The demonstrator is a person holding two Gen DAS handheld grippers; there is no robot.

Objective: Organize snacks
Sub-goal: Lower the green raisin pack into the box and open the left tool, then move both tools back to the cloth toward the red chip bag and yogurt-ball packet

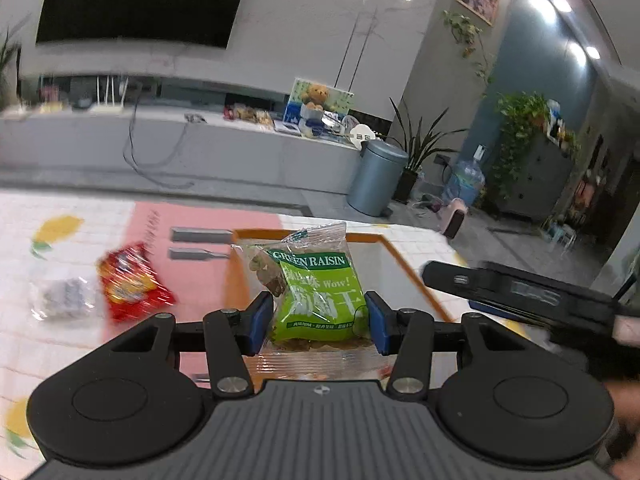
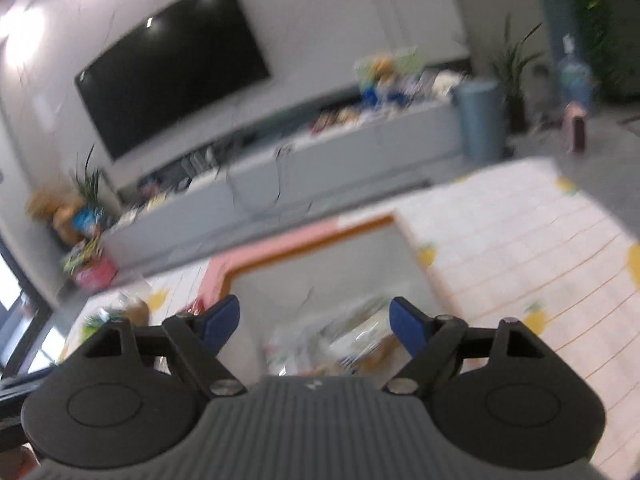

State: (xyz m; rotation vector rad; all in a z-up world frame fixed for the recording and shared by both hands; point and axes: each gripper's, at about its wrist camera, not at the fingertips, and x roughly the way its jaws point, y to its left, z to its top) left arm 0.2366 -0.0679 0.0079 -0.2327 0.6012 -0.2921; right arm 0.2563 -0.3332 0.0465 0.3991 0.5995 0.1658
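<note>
Green raisin packet [image 1: 320,300] sits clamped in my left tool [image 1: 320,316] above the tray [image 1: 404,268]; my right tool [image 2: 316,320] gapes apart.

The right gripper [image 2: 314,320] hangs spread wide above blurred snack packets [image 2: 340,344] in the orange-rimmed tray [image 2: 320,240].

the green snack packet [image 1: 316,300] reads "green raisin" and "wow!".

Bright ceiling spotlights [image 1: 562,5] glare on glossy walls. The right wrist view is heavily motion-blurred. Fisheye bending curves both pictures' edges.
</note>
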